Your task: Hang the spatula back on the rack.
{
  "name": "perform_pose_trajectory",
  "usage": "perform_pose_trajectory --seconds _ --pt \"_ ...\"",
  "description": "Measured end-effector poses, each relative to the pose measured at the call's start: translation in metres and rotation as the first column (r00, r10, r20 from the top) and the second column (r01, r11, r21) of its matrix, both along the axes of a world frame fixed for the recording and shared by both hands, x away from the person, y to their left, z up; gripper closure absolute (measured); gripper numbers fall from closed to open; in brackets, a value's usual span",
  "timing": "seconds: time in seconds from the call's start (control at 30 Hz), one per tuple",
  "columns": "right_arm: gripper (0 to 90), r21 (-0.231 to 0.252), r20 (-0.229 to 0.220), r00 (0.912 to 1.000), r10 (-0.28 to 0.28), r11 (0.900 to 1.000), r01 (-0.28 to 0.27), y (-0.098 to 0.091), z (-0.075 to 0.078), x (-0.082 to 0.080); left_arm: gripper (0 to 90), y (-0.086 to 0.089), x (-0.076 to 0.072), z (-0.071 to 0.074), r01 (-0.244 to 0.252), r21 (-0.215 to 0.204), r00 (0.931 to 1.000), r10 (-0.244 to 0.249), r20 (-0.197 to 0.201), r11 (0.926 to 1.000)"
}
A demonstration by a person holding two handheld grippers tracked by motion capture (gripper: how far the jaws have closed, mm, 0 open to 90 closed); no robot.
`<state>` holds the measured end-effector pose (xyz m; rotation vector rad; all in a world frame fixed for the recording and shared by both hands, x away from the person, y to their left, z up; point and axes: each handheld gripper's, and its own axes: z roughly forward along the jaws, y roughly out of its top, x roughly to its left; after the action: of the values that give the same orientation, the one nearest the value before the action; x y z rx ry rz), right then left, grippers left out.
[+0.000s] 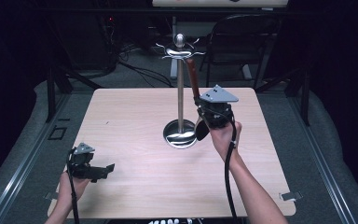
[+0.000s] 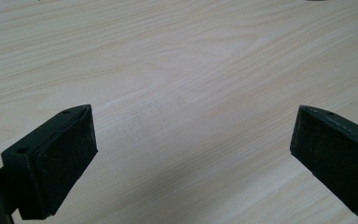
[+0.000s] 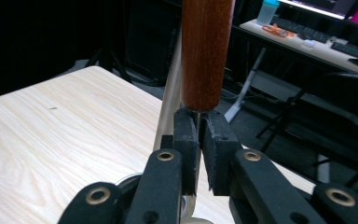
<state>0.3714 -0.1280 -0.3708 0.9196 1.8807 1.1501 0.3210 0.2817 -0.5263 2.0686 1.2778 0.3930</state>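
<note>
The right gripper [image 1: 200, 122] is clamping the thin metal shank of a wooden-handled utensil [image 1: 193, 79], holding it upright beside the pole of the hook stand [image 1: 180, 88], its handle tip nearing the hooks. Hanging it looks close but not done. The stand's round base dish [image 1: 170, 135] is carrying nothing I can make out. The left gripper [image 1: 103, 171] is resting wide open and empty over the worktop [image 1: 130, 116].

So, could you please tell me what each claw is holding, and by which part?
The right claw grips a wooden-handled utensil by its thin metal shank, just below the handle. The left claw is open, holding nothing.
</note>
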Motion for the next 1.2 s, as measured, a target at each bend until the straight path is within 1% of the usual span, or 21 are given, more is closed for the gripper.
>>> perform_pose_trajectory --seconds 0.1,0.23,0.37,0.67,0.87,0.97,1.03,1.07,1.13,1.2 --pt "85.1 -0.007 0.009 0.9999 -0.008 0.9999 0.008 0.002 0.001 -0.001 0.4 0.0 0.0 0.0 0.002 0.001 1.0 -0.002 -0.001 1.0" --pt "85.0 -0.017 0.003 0.9997 -0.026 0.9995 0.026 0.005 0.003 -0.001 0.4 0.0 0.0 0.0 0.002 0.002 1.0 -0.002 0.0 1.0" --pt "85.1 -0.031 0.017 0.999 -0.041 0.9987 0.041 0.007 0.005 -0.002 0.4 0.0 0.0 0.0 0.0 0.001 1.0 0.0 0.0 1.0" --pt "85.1 -0.044 0.008 0.9982 -0.06 0.9972 0.06 0.01 0.006 -0.001 0.4 0.0 0.0 0.0 0.0 0.003 1.0 -0.001 0.002 1.0" --pt "85.1 -0.047 -0.005 0.9977 -0.068 0.9966 0.068 0.01 0.007 0.003 0.4 -0.001 0.0 0.0 0.005 0.006 1.0 -0.005 0.001 1.0" --pt "85.1 -0.039 -0.009 0.9975 -0.07 0.9968 0.069 0.008 0.008 0.005 0.4 0.0 0.0 0.0 0.004 0.006 1.0 -0.004 -0.001 1.0" --pt "85.2 -0.035 -0.02 0.9969 -0.076 0.9965 0.075 0.006 0.009 0.006 0.4 0.0 0.0 0.0 0.003 0.005 1.0 -0.003 -0.001 1.0" --pt "85.1 -0.025 -0.022 0.9967 -0.078 0.9967 0.078 0.006 0.008 0.007 0.4 0.0 0.0 0.0 0.004 0.005 1.0 -0.004 -0.001 1.0" --pt "85.1 -0.024 -0.039 0.996 -0.081 0.9965 0.08 0.004 0.007 0.009 0.4 0.0 0.0 0.0 0.004 0.005 1.0 -0.004 0.0 1.0" --pt "85.1 -0.02 -0.045 0.9958 -0.079 0.9967 0.078 0.003 0.007 0.01 0.4 0.0 0.0 0.0 0.006 0.009 1.0 -0.006 -0.002 0.9999"
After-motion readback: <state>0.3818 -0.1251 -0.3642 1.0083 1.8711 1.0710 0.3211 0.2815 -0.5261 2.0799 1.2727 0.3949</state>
